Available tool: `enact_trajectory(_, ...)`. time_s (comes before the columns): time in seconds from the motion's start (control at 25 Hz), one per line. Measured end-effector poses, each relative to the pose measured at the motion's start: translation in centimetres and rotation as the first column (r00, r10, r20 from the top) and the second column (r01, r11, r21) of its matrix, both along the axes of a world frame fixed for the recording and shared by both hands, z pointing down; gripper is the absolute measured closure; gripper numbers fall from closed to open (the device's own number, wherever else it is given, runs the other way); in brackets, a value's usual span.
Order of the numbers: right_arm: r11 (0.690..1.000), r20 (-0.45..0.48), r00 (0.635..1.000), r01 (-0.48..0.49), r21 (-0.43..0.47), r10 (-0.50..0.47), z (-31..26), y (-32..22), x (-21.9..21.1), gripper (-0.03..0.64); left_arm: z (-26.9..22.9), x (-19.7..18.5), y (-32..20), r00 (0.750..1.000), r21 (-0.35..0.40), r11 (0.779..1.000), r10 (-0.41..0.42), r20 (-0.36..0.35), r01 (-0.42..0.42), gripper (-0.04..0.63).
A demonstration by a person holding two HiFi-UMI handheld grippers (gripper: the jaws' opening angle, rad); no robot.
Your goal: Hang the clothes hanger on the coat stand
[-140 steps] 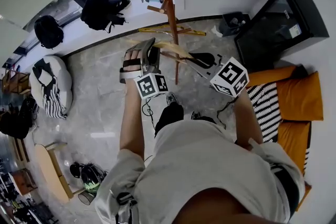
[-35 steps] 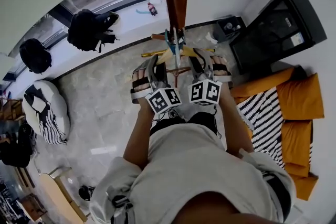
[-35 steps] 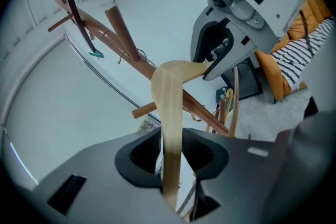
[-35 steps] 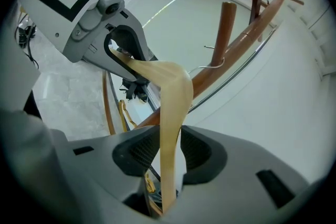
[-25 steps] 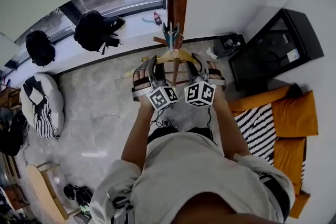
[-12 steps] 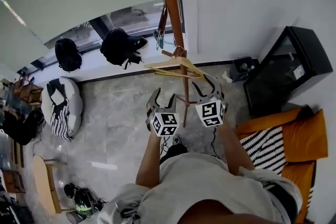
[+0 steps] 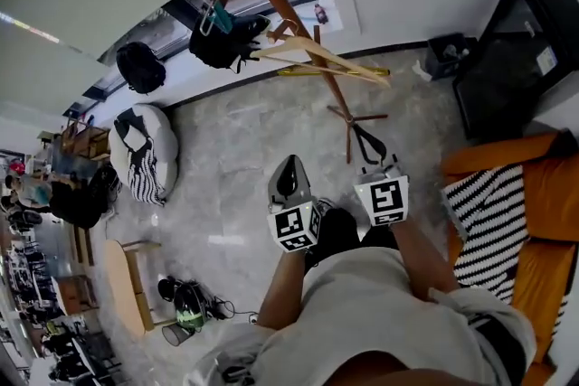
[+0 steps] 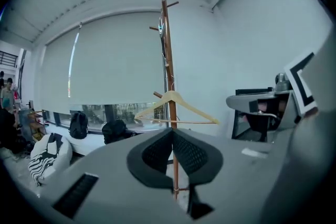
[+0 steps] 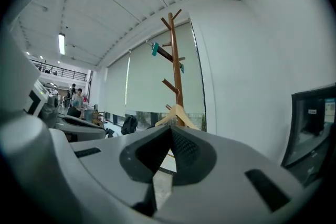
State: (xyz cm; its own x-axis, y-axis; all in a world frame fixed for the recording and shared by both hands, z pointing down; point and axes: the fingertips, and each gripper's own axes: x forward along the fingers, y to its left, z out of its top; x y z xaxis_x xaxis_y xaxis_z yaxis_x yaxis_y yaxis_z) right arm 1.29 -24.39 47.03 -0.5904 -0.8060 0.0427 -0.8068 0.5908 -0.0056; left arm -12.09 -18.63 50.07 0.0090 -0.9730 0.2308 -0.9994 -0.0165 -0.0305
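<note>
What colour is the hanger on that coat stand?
The hanger is pale natural wood, clearest in the left gripper view.

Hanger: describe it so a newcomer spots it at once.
Find the tall wooden coat stand by the white wall beside the window. About halfway up hangs the hanger: pale wood, triangular with a crossbar, unlike the small teal item on a peg above.

fwiw the coat stand base is mostly hidden behind the left gripper at bottom centre, and the hanger hook's too tiny to tell.
</note>
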Motion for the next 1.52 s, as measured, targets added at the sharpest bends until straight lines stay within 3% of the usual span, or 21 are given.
enact_trajectory(0.12,1.0,-0.029,1.0,0.006,0.012,-0.006,0.2,1.6,1.1,0.612,0.3,1.1,1.4,1.0,-0.016,1.0,-0.001,-0.006,0.0,0.585)
enact_trajectory(0.28,0.997,-0.141,0.989,-0.023,0.08,0.034,-0.7,2.5,2.6,0.612,-0.5,2.6,2.7,1.0,-0.015,0.999,0.031,-0.002,-0.031,0.585)
enact_trajectory(0.56,0.994,-0.12,0.993,0.006,0.111,0.007,-2.1,5.1,1.6,0.612,-1.7,2.5,6.0,0.999,0.009,0.999,0.032,0.009,-0.032,0.586)
enact_trajectory(0.68,0.992,-0.108,0.994,0.009,0.125,0.004,-2.8,7.4,0.5,0.612,-3.1,2.0,8.2,0.998,0.059,0.997,0.043,0.04,-0.045,0.586)
enact_trajectory(0.96,0.992,-0.054,0.998,0.049,0.12,-0.043,-4.8,14.5,-3.2,0.612,-6.4,-0.5,15.1,0.999,0.16,0.987,0.012,0.03,-0.017,0.586)
enact_trajectory(1.2,0.992,-0.079,0.995,0.062,0.111,-0.053,-6.8,23.5,-3.6,0.612,-7.8,-1.0,23.8,1.0,0.225,0.974,0.02,-0.005,-0.018,0.586)
enact_trajectory(1.36,0.997,-0.125,0.992,0.034,0.065,-0.026,-5.1,31.2,-1.1,0.612,-4.8,0.4,29.7,0.996,0.206,0.978,0.052,-0.07,-0.036,0.586)
enact_trajectory(1.52,0.997,-0.181,0.983,0.011,0.078,0.003,-5.0,33.2,-0.7,0.612,-4.0,0.7,31.4,0.992,0.184,0.981,0.083,-0.098,-0.064,0.586)
